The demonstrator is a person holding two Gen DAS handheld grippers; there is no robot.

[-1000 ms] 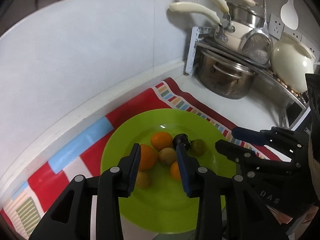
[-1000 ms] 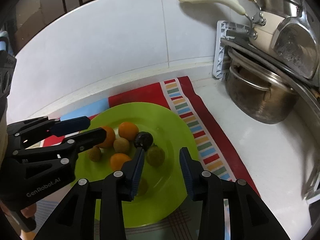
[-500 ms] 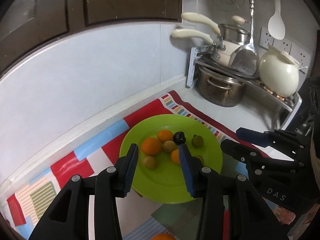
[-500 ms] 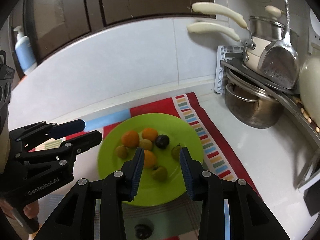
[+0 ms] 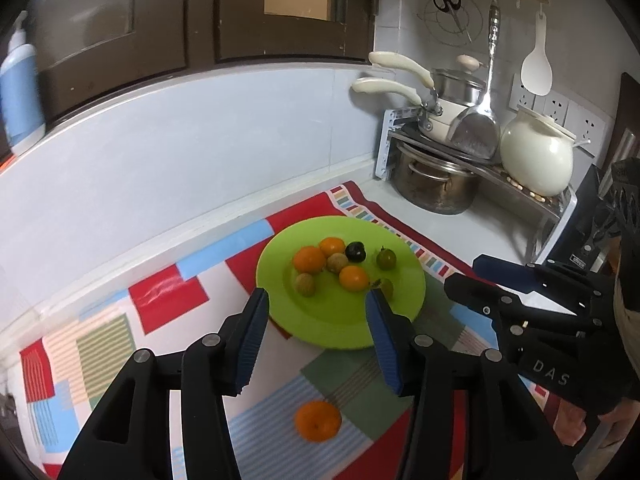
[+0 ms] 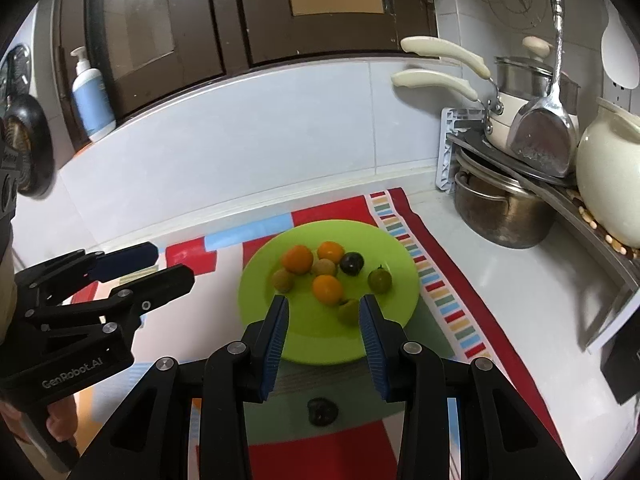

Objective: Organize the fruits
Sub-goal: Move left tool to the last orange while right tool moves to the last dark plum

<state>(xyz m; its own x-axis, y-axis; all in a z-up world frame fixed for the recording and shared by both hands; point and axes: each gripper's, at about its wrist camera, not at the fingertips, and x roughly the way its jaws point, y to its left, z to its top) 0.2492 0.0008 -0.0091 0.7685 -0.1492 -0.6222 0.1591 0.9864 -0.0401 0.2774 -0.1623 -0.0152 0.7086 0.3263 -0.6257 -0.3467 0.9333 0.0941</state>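
On the round lime-green plate (image 5: pixel 320 328) lie small orange, yellow-green and dark fruits (image 5: pixel 339 267); a lone orange fruit (image 5: pixel 318 421) sits on the patchwork cloth (image 5: pixel 100 344) nearby. Left gripper (image 5: pixel 316 320), jaws just opening, holds nothing; right gripper (image 6: pixel 323 322) gapes narrowly, empty, above a dark fruit (image 6: pixel 322 411).

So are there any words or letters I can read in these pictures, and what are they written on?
"DAS" is on the black body of the right gripper, seen from the left camera.
"GenRobot.AI" is on the black body of the left gripper, seen from the right camera.
A small label on a dark block by the metal rack is too small to read.
The blue pump bottle shows no readable words.
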